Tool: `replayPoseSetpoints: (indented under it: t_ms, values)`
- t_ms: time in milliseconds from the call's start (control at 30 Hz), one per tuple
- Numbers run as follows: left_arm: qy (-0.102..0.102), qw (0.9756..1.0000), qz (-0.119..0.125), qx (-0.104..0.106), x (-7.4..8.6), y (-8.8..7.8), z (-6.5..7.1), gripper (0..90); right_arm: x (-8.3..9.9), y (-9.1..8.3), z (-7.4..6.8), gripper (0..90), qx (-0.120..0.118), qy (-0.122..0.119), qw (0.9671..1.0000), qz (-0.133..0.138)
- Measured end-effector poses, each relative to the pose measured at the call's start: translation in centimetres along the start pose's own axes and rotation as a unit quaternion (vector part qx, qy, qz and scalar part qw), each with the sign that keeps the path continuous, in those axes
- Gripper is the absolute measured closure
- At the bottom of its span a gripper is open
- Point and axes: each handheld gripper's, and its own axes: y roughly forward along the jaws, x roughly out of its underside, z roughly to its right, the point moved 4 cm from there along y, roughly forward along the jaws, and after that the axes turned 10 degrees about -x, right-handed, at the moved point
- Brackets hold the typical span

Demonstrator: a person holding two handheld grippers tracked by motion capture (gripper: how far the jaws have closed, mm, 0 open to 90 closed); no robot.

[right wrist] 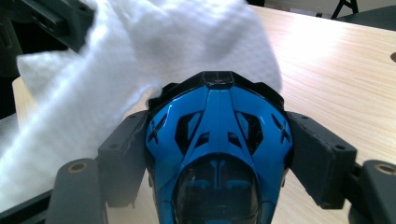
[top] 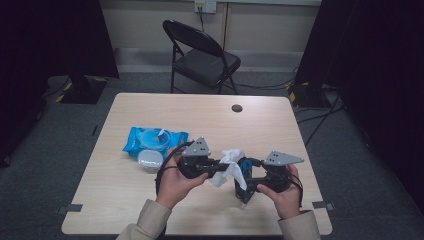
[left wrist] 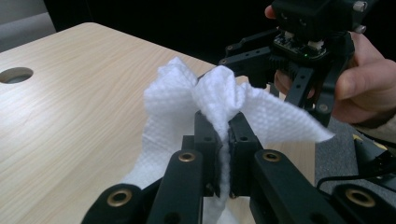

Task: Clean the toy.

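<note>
My left gripper [top: 219,168] is shut on a crumpled white wipe [left wrist: 215,93], pinched between its black jaws [left wrist: 228,140]. A blue and black toy car [right wrist: 217,135] sits clamped between the pads of my right gripper [right wrist: 217,154], its nose pointing away from the camera. In the high view both grippers meet above the near middle of the table, and the wipe [top: 229,165] lies against the car [top: 243,171]. The wipe [right wrist: 116,60] drapes over the car's front left side. My right gripper [top: 250,175] faces the left one.
A blue packet of wipes [top: 150,140] lies left of the grippers, with a round silvery lid [top: 150,159] at its near edge. The wooden table [top: 200,115] has a cable hole [top: 237,108] at the back. A black folding chair [top: 200,55] stands beyond it.
</note>
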Motion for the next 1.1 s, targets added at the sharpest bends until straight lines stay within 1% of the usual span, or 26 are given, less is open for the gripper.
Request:
replayPoseSetpoints:
  t_ms: [67,133,167,200,267,300,367,433,467,533,600,700,733,833,933,1033,1100]
  values:
    - [0.002,1.0,0.002,0.001,-0.3,0.4,0.2,85.3,0.0,0.2,-0.2,26.6,-0.003,-0.004,1.0,-0.005]
    - [0.008,1.0,-0.002,-0.002,-0.5,0.7,0.3,85.2,0.0,0.3,-0.4,26.6,-0.004,-0.007,1.0,-0.005]
    - [0.007,1.0,-0.002,0.0,-0.6,0.9,0.5,85.2,0.0,0.3,-0.4,26.7,-0.006,-0.007,0.9999,-0.006]
    - [0.009,0.9999,-0.004,0.002,-0.6,1.1,0.6,85.2,-0.1,0.4,-0.6,26.6,-0.005,-0.008,1.0,-0.004]
    - [0.015,0.9999,-0.008,0.001,-0.7,1.6,0.8,85.2,-0.3,0.4,-0.8,26.7,-0.01,-0.013,0.9999,-0.004]
    - [0.013,0.9999,-0.009,0.001,-0.7,1.9,0.9,85.2,-0.4,0.4,-1.0,26.6,-0.012,-0.013,0.9998,-0.003]
    - [0.013,0.9999,-0.009,-0.002,-0.9,2.1,0.9,85.2,-0.5,0.5,-1.2,26.6,-0.011,-0.018,0.9998,-0.004]
    - [0.012,0.9999,-0.011,-0.002,-1.0,2.4,0.9,85.2,-0.5,0.4,-1.1,26.6,-0.009,-0.018,0.9998,-0.005]
    - [0.014,0.9998,-0.011,-0.003,-1.0,2.5,0.9,85.2,-0.4,0.4,-1.1,26.6,-0.012,-0.018,0.9998,-0.005]
    - [0.018,0.9997,-0.015,-0.007,-1.2,2.6,0.9,85.1,-0.3,0.4,-1.1,26.7,-0.011,-0.018,0.9998,-0.006]
    - [0.015,0.9997,-0.019,-0.005,-1.3,2.6,0.8,85.2,-0.3,0.5,-1.1,26.6,-0.01,-0.017,0.9998,-0.007]
    - [0.019,0.9997,-0.015,-0.01,-1.5,2.7,0.6,85.0,-0.3,0.5,-1.0,26.7,-0.012,-0.017,0.9998,-0.007]
    - [0.017,0.9997,-0.013,-0.01,-1.5,2.7,0.6,85.0,-0.3,0.5,-1.1,26.6,-0.015,-0.02,0.9996,-0.01]
    - [0.009,0.9999,-0.011,-0.008,-1.7,2.9,0.4,85.0,-0.5,0.6,-1.5,26.7,-0.019,-0.024,0.9995,-0.009]
    - [0.007,0.9999,-0.011,-0.009,-1.8,3.1,0.3,85.0,-0.5,0.7,-1.6,26.7,-0.021,-0.024,0.9995,-0.007]
    - [0.001,0.9999,-0.014,-0.007,-1.9,3.4,0.1,84.6,-0.5,0.8,-1.6,26.6,-0.025,-0.022,0.9994,-0.005]
    - [0.0,0.9998,-0.016,-0.008,-1.9,3.6,-0.1,84.5,-0.5,0.8,-1.7,26.7,-0.025,-0.026,0.9993,-0.008]
